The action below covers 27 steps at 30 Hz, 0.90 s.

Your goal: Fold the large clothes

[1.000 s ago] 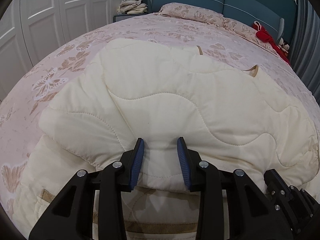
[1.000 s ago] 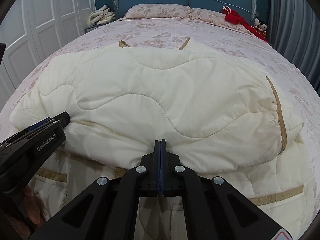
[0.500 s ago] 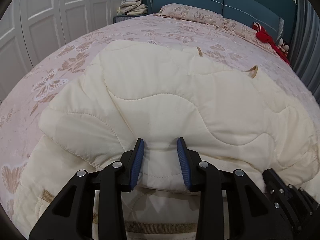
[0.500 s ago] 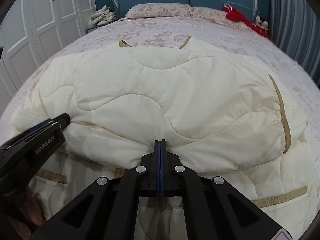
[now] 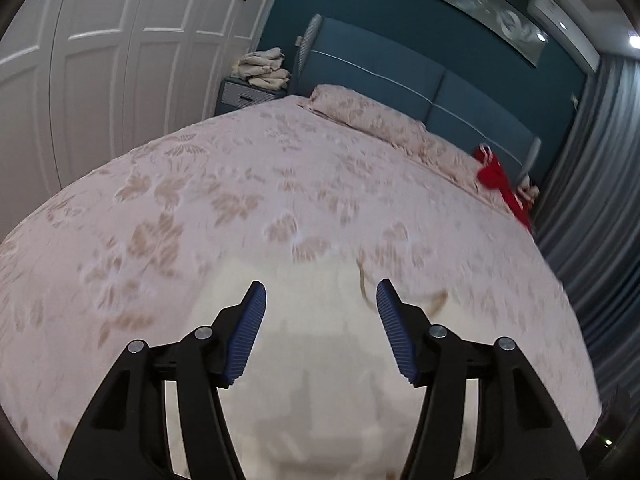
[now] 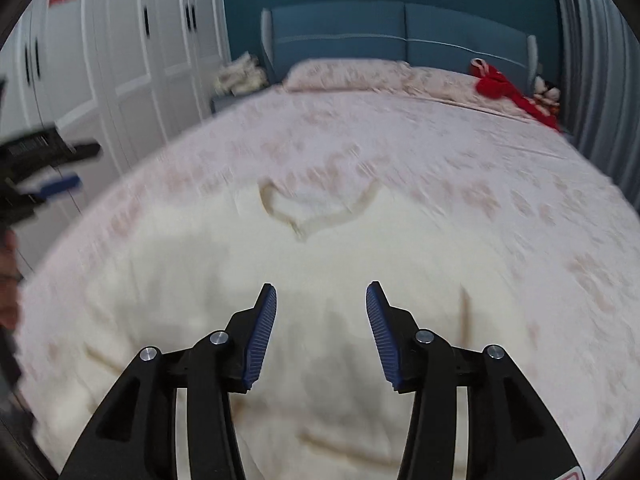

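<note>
A cream quilted garment with tan trim lies folded on the pink floral bed, its tan neckline toward the pillows. In the left wrist view the garment fills the lower middle. My left gripper hangs above it with its jaws opening and nothing between the blue pads. My right gripper also hovers above the garment, jaws opening, gap empty. The left gripper shows at the left edge of the right wrist view. Both views are blurred by motion.
White wardrobe doors line the left side. A nightstand with a pile of folded cloths stands by the blue headboard. Pillows and a red garment lie at the bed's head. Grey curtains hang on the right.
Both grippers let go of the garment's fold, opened their jaws and rose well above it. The views now tilt up toward the headboard, and the garment lies lower in both frames.
</note>
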### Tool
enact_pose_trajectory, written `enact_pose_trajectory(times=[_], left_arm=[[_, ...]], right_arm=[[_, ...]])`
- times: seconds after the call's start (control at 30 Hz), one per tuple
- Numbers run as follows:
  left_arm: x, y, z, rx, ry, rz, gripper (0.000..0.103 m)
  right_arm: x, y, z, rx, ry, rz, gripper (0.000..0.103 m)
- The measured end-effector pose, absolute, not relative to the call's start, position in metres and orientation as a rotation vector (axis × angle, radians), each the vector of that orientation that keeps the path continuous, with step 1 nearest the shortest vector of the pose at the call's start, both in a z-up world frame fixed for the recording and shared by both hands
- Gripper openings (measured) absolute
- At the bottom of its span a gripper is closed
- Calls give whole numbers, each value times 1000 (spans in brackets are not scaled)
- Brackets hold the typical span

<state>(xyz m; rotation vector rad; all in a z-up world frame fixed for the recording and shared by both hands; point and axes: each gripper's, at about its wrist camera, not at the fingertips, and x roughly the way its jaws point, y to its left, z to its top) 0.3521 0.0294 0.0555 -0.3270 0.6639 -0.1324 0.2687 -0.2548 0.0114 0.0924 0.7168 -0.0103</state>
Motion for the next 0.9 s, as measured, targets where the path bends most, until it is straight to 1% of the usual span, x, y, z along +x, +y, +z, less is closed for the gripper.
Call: enact_pose_trajectory(times=[0.17, 0.37, 0.43, 0.47, 0.63, 0.77, 0.83, 0.87, 0.9], left_arm=[[416, 26, 35, -339, 705, -87, 56], [474, 26, -22, -284, 825, -41, 54], [487, 31, -43, -295, 867, -15, 51], [491, 33, -53, -292, 882, -3, 50], [494, 36, -83, -252, 903, 21, 49], [492, 35, -99, -252, 893, 28, 49], [492, 35, -100, -248, 888, 32, 49], [493, 34, -101, -243, 887, 34, 49], [492, 33, -102, -236, 884, 37, 50]], right_arm=[[339, -231, 2, 83, 693, 62, 46], [417, -198, -29, 50, 758, 129, 46], [439, -193, -36, 63, 781, 150, 46], [453, -190, -41, 72, 792, 154, 46], [496, -178, -64, 88, 852, 149, 46], [511, -175, -82, 111, 906, 152, 45], [517, -173, -92, 120, 932, 161, 34], [519, -172, -96, 123, 944, 171, 18], [519, -171, -98, 118, 949, 175, 5]])
